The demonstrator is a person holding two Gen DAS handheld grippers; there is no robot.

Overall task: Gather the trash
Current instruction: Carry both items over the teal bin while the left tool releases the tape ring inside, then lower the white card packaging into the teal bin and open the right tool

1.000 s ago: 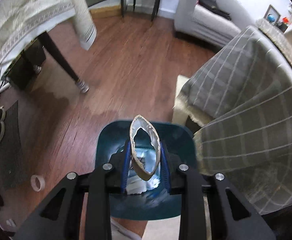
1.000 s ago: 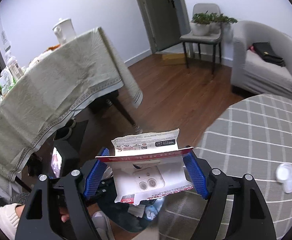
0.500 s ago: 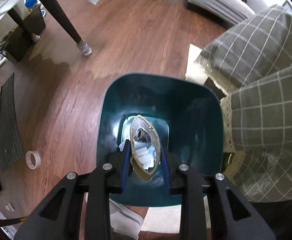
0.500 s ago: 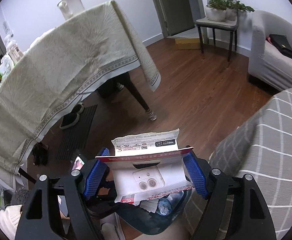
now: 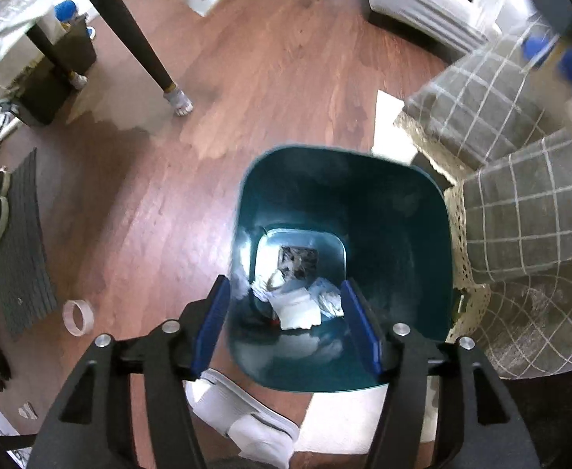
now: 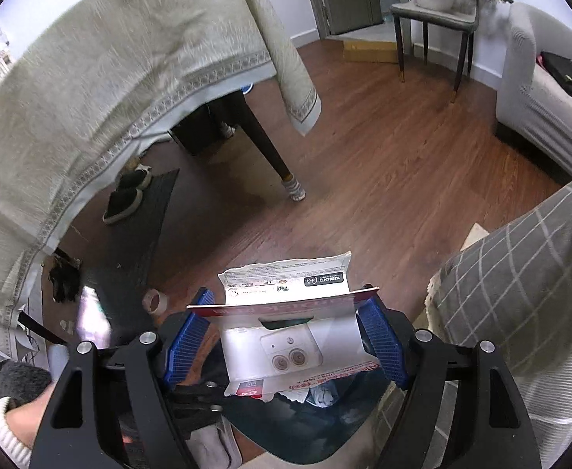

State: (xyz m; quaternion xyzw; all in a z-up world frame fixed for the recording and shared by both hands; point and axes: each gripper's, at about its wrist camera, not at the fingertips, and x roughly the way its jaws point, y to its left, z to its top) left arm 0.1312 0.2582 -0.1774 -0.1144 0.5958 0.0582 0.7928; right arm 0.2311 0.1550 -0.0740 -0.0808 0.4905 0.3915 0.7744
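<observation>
Gone from between the left gripper (image 5: 286,312) fingers is the squashed paper cup they pinched a moment ago; its jaws are opening, nothing between them, right above the teal bin (image 5: 434,234). Crumpled white wrappers and tissue (image 5: 297,305) lie at the bin's bottom. The right gripper (image 6: 286,336) is clenched on a torn white-and-red product card (image 6: 286,336), held just over the bin's near rim. If released from there, the broad light card could catch the rim or drift onto the wooden floor (image 6: 364,179), beside the tape roll (image 6: 155,301). Printing on the card is too small and blurred to read.
</observation>
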